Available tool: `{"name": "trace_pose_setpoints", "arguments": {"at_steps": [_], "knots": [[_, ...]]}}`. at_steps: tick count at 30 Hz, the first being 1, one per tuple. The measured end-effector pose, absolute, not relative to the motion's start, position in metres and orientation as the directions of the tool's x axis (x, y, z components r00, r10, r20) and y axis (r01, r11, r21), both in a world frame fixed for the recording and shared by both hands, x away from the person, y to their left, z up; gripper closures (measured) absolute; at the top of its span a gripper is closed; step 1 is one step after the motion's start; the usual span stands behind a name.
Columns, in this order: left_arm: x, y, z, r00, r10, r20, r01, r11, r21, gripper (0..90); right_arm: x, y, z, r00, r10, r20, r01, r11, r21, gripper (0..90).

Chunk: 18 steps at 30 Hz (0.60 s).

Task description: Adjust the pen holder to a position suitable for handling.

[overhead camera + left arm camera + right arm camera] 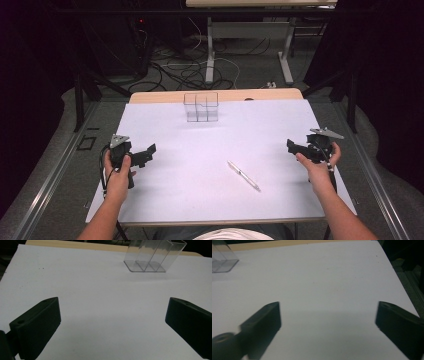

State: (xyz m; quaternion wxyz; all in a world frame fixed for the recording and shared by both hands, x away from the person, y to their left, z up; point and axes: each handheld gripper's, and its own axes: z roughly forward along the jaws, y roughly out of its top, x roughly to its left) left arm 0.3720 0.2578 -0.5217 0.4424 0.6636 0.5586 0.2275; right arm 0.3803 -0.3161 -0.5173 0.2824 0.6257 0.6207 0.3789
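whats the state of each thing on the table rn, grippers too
left gripper: open, holding nothing, above the white sheet
right gripper: open, holding nothing
pen: lying flat on the white sheet, untouched
clear organizer: upright, looks empty

A white sheet (200, 150) is covering most of a wooden tabletop (160, 96), whose pale edge is showing along the far side. Beyond the table, black cables (175, 70) are lying tangled on a grey floor (250, 70), running between the white legs of another table (210, 55). A dark metal frame (79, 95) is standing at the left, and metal rails (50, 180) are running along the floor on both sides.
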Motion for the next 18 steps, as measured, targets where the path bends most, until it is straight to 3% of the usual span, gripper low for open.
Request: {"name": "trace_pose_setpoints", "arguments": {"at_steps": [1, 3, 9, 18], "knots": [[0.372, 0.258, -0.522, 0.272, 0.943, -0.192, 0.540, 0.016, 0.841, 0.0, 0.380, -0.315, -0.515, -0.068, 0.990, 0.123, 0.555, -0.065, 0.829, 18.1], [0.372, 0.258, -0.521, 0.283, 0.941, -0.186, 0.538, 0.004, 0.843, 0.0, 0.382, -0.312, -0.511, -0.081, 0.987, 0.140, 0.555, -0.072, 0.829, 14.7], [0.372, 0.259, -0.520, 0.293, 0.940, -0.176, 0.532, -0.007, 0.847, 0.0, 0.398, -0.300, -0.498, -0.081, 0.989, 0.126, 0.564, -0.059, 0.824, 15.2], [0.370, 0.259, -0.520, 0.297, 0.939, -0.174, 0.527, -0.009, 0.850, 0.0, 0.427, -0.268, -0.475, -0.218, 0.974, 0.055, 0.552, 0.076, 0.831, 19.8]]}}
